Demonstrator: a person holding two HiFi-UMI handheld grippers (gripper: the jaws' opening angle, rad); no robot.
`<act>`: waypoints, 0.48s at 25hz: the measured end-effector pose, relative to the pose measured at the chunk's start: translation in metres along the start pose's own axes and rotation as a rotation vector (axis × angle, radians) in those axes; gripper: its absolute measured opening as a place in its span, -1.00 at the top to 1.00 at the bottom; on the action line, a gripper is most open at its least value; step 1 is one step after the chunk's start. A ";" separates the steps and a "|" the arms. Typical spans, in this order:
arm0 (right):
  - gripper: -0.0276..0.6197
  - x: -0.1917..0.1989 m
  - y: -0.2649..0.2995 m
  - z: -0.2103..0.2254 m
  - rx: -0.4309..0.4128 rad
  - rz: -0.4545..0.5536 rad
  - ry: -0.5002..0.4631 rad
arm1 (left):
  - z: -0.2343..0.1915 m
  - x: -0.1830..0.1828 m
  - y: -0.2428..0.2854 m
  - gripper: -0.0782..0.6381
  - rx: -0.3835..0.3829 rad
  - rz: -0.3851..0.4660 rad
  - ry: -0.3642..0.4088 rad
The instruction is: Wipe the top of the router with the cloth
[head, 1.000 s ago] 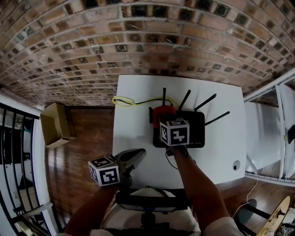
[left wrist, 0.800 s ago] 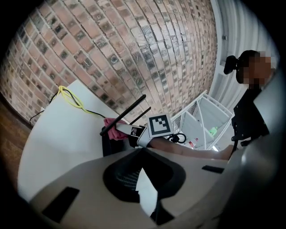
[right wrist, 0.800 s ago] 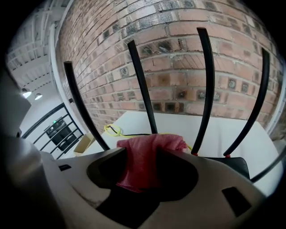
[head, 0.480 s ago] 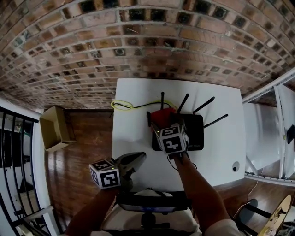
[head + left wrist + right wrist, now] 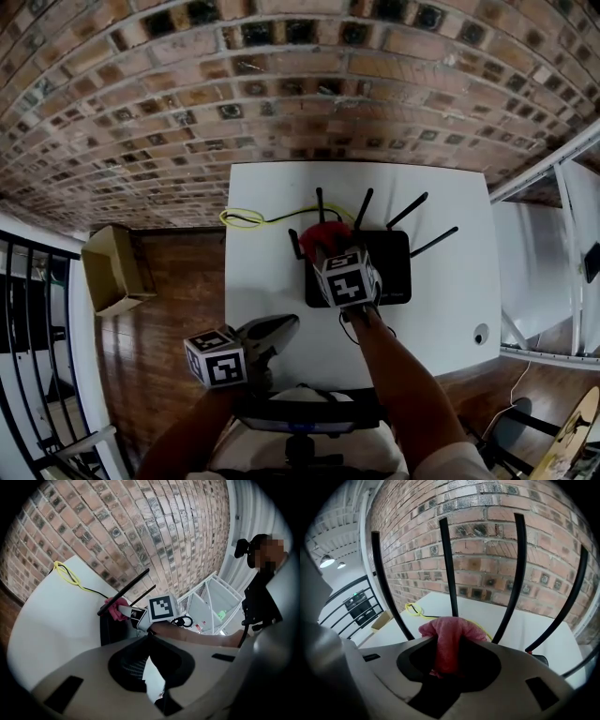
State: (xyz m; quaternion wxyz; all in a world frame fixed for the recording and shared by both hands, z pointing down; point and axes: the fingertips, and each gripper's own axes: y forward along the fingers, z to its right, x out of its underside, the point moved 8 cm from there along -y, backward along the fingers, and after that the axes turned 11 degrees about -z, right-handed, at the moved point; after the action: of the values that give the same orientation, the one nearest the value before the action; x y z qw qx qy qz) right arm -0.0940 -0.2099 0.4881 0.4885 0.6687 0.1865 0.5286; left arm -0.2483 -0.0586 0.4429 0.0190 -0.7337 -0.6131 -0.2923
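Cloth [image 5: 322, 234]: clamped in right gripper [image 5: 330, 253], jaws just closed tighter.
Router [image 5: 392, 272]: its top runs toward 3 o'clock from this gripper.

1. Head view: camera on my head, facing forward and steeply down. It is far enough to take in the whole white counter [image 5: 272, 281] and the brick wall [image 5: 187, 112] behind it.
2. Left gripper view: camera on my left tool [image 5: 284, 324], low at the counter's near edge. It faces almost level across the counter, with the router [image 5: 110, 631] seen side-on at middle range.
3. Right gripper view: camera on my right tool [image 5: 328, 251], angled down and close above the router. It faces the wall through the antennas [image 5: 449, 564].
4. Shared by all three: antennas, pink cloth [image 5: 450, 641], yellow cable [image 5: 246, 218], counter, wall.
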 end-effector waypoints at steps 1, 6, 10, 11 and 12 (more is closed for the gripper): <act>0.46 0.001 -0.002 0.003 0.009 -0.004 0.006 | 0.000 0.000 0.001 0.76 0.001 -0.001 0.003; 0.52 0.013 -0.012 0.026 0.062 -0.016 0.052 | 0.005 -0.002 0.008 0.76 0.006 -0.012 0.008; 0.53 0.026 -0.021 0.050 0.103 -0.025 0.098 | 0.007 0.001 0.017 0.76 0.015 -0.026 0.016; 0.53 0.029 -0.022 0.056 0.112 -0.026 0.110 | 0.008 0.001 0.019 0.76 0.018 -0.030 0.018; 0.53 0.033 -0.023 0.062 0.120 -0.026 0.122 | 0.009 0.001 0.021 0.76 0.020 -0.034 0.019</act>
State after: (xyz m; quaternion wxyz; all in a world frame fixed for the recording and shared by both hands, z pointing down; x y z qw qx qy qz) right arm -0.0201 -0.2025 0.4879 0.4422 0.6609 0.2560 0.5497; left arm -0.2258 -0.0589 0.4428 0.0274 -0.7202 -0.6280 -0.2934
